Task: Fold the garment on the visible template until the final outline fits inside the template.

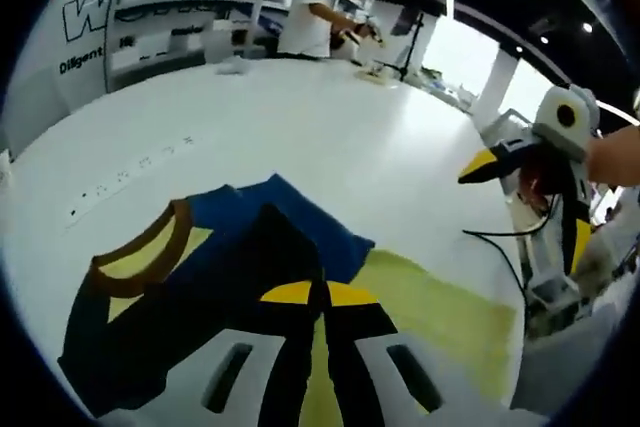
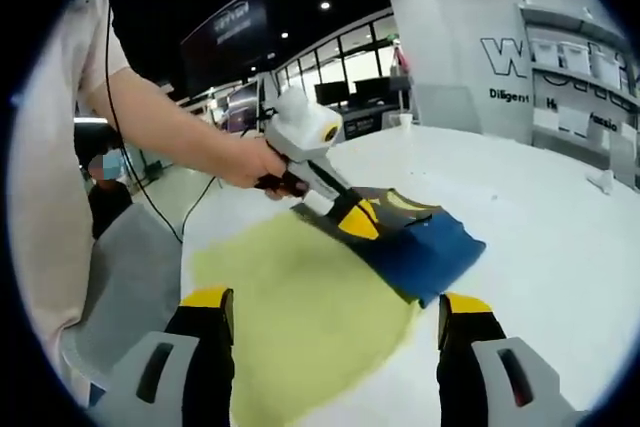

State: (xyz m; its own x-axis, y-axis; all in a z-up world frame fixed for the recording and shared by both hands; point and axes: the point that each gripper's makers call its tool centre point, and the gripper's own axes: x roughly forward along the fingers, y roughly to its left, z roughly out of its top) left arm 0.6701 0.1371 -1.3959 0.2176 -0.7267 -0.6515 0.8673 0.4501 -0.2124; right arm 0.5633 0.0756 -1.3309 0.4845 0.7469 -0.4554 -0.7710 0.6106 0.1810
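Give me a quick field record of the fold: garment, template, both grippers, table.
garment: dark blue shirt with brown collar, bunched on the template's far end
template: yellow-green sheet flat on the table, mostly uncovered
left gripper: jaws closed on a dark fold of the shirt
right gripper: jaws wide open, nothing between them, raised over the near part of the template
table: white, a power strip near its edge
background: person at shelves
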